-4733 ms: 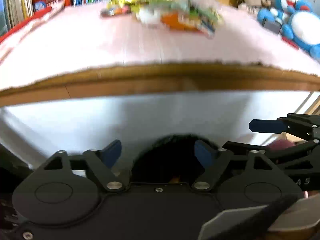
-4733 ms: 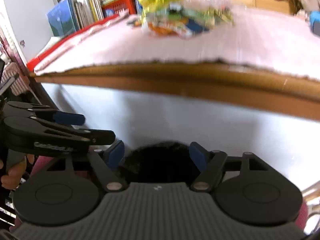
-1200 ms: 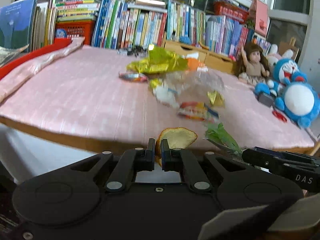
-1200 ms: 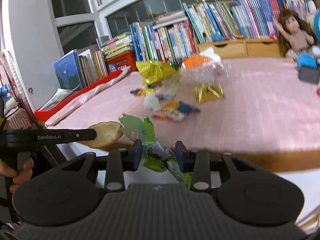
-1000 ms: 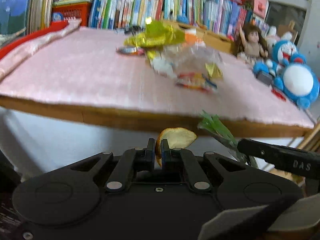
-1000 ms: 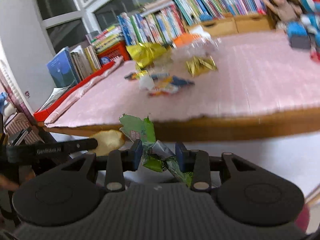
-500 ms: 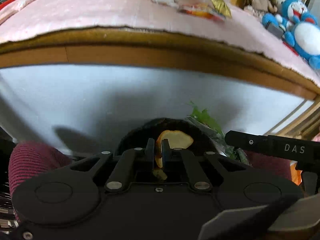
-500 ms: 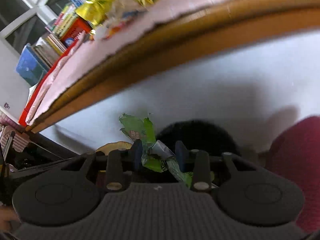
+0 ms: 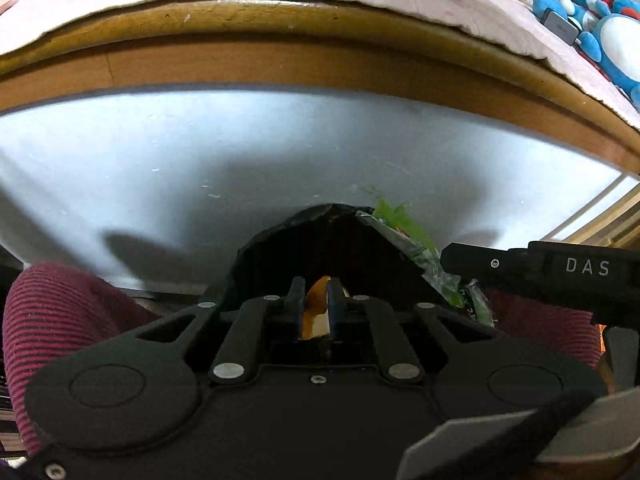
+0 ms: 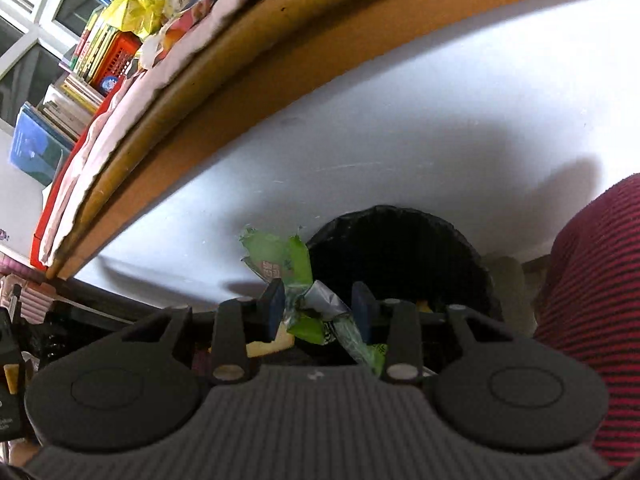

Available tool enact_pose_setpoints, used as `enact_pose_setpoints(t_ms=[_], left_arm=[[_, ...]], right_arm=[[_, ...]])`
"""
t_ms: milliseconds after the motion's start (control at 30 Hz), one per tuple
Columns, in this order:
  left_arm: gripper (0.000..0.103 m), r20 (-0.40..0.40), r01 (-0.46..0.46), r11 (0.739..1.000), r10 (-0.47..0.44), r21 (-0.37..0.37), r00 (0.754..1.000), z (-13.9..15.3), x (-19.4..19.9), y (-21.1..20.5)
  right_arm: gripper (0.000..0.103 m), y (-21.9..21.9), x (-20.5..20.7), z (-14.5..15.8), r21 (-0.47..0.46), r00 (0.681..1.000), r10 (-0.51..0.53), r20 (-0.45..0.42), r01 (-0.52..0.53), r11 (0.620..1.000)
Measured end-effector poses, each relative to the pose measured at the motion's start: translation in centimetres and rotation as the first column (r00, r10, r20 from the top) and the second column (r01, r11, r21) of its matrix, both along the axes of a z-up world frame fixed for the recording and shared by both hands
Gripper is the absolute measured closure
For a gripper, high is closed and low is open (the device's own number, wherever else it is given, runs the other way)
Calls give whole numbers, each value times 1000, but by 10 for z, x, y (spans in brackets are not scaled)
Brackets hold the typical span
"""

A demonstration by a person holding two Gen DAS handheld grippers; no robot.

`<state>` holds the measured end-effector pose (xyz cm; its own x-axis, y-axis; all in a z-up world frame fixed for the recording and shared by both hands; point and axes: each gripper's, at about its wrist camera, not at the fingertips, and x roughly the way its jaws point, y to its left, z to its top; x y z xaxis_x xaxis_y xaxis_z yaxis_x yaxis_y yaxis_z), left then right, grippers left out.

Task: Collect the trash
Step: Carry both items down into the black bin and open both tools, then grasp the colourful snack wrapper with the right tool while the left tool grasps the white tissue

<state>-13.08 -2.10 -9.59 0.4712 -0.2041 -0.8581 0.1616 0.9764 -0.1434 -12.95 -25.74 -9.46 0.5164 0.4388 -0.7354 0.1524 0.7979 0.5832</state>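
Note:
Under the table edge stands a black-lined bin (image 9: pixel 320 240) (image 10: pixel 400 248). My left gripper (image 9: pixel 316 296) points down over its mouth, and its jaws are opening. An orange peel (image 9: pixel 316 308) hangs low between the pads, which no longer clamp it. My right gripper (image 10: pixel 318 300) is beside the bin's left rim, its jaws starting to open. A crumpled green wrapper (image 10: pixel 296 280) is still pinched between them. The left wrist view shows that wrapper (image 9: pixel 416 248) and the right gripper's finger (image 9: pixel 520 268) at the bin's right.
The brown table edge (image 9: pixel 280 40) (image 10: pixel 240 80) curves overhead with a white panel below. More wrappers (image 10: pixel 160 0) lie on the pink tablecloth. Blue plush toys (image 9: pixel 600 12) sit at its right. A person's legs in dark red striped cloth (image 9: pixel 60 320) (image 10: pixel 592 300) flank the bin.
Both grippers dropped from table height to just above the bin and tilted downward. The peel has slid down between the left jaws, which have widened. The green wrapper stays in the right jaws.

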Motion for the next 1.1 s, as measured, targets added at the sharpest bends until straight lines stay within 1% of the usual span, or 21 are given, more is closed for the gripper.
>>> enact_pose_setpoints(t_ms=[133,233,333,433,567,633,700,833,967,1100], left_arm=[[92,4,2,1000,-2,-5,1000,2,1,1],[92,11,2,1000,-2,-2,1000,4,-3,3],[90,16,2,1000,-2,1,1000,6,-4,4],[84,31,3,1000,-4,10,999,9,-7,3],[80,52,2,1000,-3,20,999,15,-7,3],[74,61,-2,1000,0,21,998,18,-7,4],[70,76,-3,1000,1,25,997,22,-7,5],[66,107,-4,999,0,32,994,32,-9,5],[64,159,-2,1000,-1,17,987,53,-10,8],[59,239,-7,1000,6,6,971,81,-8,12]], right_arm=[[57,-4,-1,1,4,1000,6,12,-6,1000],[45,-3,-1,3,12,1000,10,22,-10,1000],[39,-1,-1,5,5,999,19,32,-19,1000],[38,0,0,7,1,999,22,38,-22,1000],[38,0,0,9,-7,999,24,46,-24,1000],[37,-1,0,10,-11,998,26,52,-25,1000],[37,-2,0,11,-12,998,26,58,-26,1000],[37,0,0,17,-37,996,40,81,-37,999],[37,3,0,36,-97,982,89,165,-74,993],[36,4,4,66,-189,946,190,261,-143,972]])
